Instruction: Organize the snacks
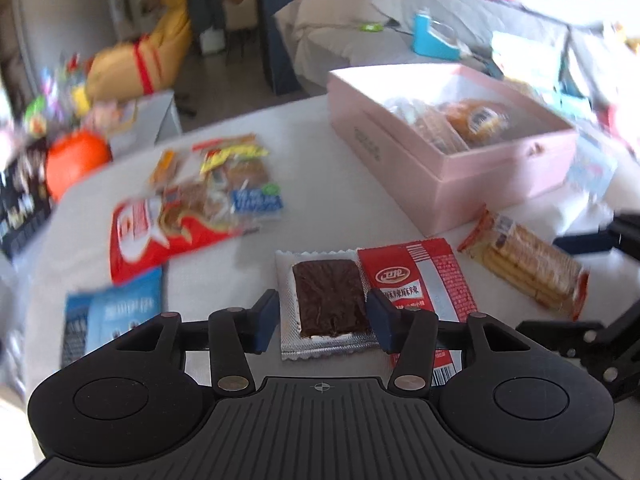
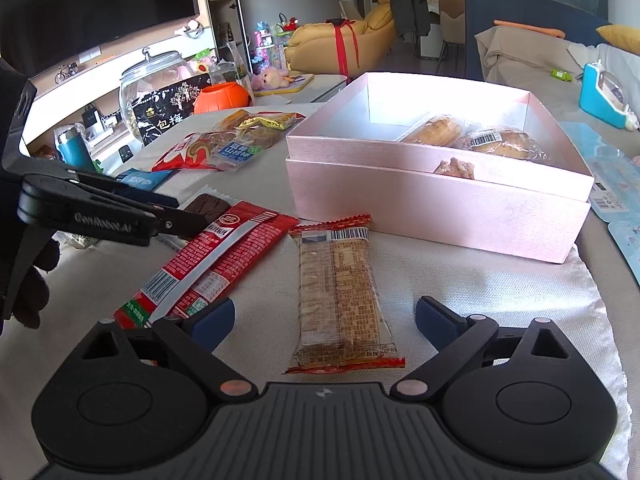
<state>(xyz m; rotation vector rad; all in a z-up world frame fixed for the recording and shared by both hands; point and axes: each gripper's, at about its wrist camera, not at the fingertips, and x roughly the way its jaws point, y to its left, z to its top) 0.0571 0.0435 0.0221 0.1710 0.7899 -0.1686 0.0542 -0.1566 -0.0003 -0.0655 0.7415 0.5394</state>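
My left gripper (image 1: 322,318) is open, its fingers on either side of a dark brown snack in a clear and silver wrapper (image 1: 326,300) lying on the white cloth. A red spicy-snack packet (image 1: 420,280) lies just right of it and shows in the right wrist view (image 2: 216,264). My right gripper (image 2: 324,322) is open around the near end of a cracker pack (image 2: 340,296), also visible in the left wrist view (image 1: 528,258). The pink box (image 2: 436,204) behind holds several wrapped breads (image 2: 500,142). The left gripper appears at the left of the right wrist view (image 2: 120,212).
A pile of snack packets (image 1: 192,204) lies at the back left, with a blue packet (image 1: 112,316) nearer. An orange pumpkin bucket (image 2: 222,96), a glass jar (image 2: 156,76) and a black bag stand beyond. A blue tape dispenser (image 2: 600,92) is on the sofa.
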